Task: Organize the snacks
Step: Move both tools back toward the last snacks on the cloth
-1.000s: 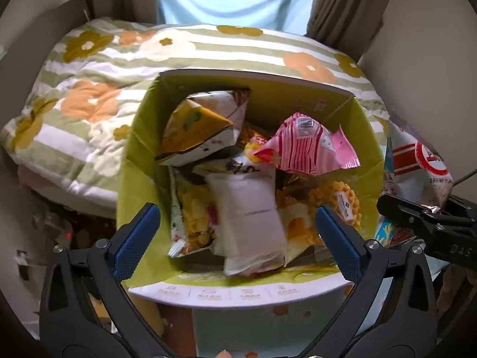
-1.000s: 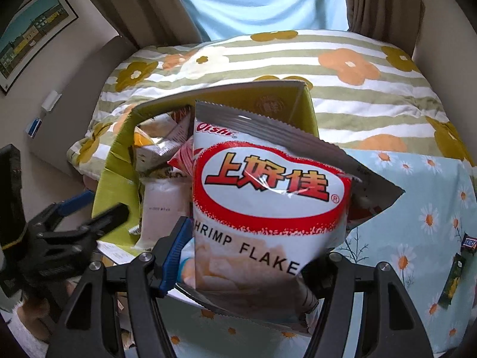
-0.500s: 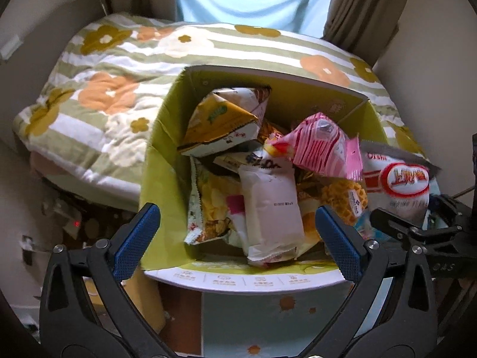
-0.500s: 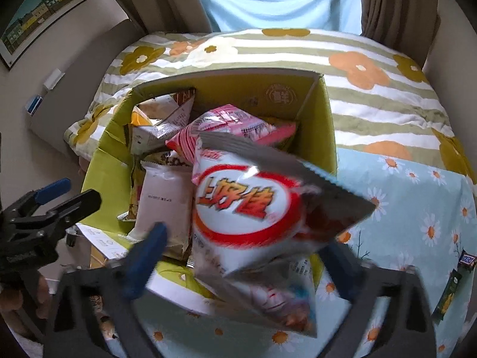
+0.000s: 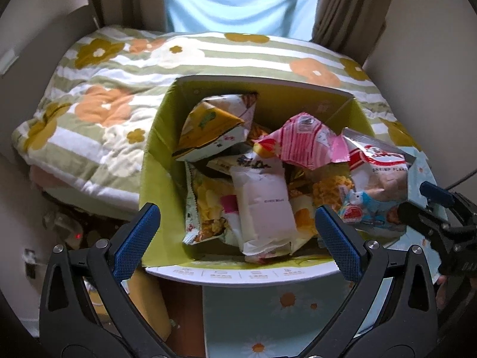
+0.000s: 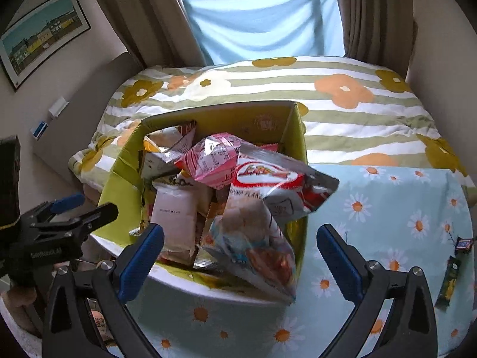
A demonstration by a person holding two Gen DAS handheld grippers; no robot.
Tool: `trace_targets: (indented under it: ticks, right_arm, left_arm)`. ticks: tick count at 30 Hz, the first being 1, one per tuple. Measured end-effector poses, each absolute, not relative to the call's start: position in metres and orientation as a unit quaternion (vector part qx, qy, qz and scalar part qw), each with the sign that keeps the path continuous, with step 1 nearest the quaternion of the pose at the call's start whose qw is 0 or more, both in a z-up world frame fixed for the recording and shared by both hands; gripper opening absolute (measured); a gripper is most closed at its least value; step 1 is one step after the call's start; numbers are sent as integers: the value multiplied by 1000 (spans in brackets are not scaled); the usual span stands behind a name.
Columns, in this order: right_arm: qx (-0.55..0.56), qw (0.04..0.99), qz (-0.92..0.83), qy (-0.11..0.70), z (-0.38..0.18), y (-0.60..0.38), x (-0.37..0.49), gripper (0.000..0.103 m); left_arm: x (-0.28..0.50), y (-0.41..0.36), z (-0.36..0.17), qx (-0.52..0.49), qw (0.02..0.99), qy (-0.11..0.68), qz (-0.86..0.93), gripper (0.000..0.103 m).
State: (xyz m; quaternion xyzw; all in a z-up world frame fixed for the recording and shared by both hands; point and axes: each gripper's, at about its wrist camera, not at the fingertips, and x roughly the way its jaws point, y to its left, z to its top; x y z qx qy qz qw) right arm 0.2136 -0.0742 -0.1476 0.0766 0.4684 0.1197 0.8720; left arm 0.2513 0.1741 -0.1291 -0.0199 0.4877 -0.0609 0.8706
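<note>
Left hand-held gripper: spread wide at 6 o'clock of the left wrist view, gripping nothing; hovering over the near rim, probably to steady or reach into the box.
Bed: at 10 o'clock, striped floral quilt, carrying the box's far side.
Snack box: yellow-green carton at centre, flaps up, already crowded, serving as the collecting place.
Yellow packet: at 11 o'clock inside the box, propped against the far wall.
White packet: centre of the pile, lying lengthwise on top.
Pink striped packet: at 1 o'clock inside, tilted on the heap.
Shrimp flakes bag: at the box's right side, slumped over the right wall and near corner, only partly inside because the pile leaves little room; likely needing a push to settle.
Right hand-held gripper: jaws just opened fully, pads clear of the bag, nothing gripped; bag lying beyond and between them, released.
Table: daisy-print cloth at 3 o'clock, under the box's near edge.
Small bars: at 4 o'clock on the cloth, well apart from the box, apparently still to be gathered.
</note>
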Motion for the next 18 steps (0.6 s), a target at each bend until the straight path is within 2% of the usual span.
trace_targets:
  ticks: [9, 18]
  right_arm:
    - [96, 886, 69, 448, -138, -99, 177, 102]
    - [128, 889, -12, 439, -136, -166, 138, 102]
  left_arm:
    - [247, 149, -112, 6, 881, 459, -113, 103]
    - [240, 82, -93, 24, 879, 441, -182, 103]
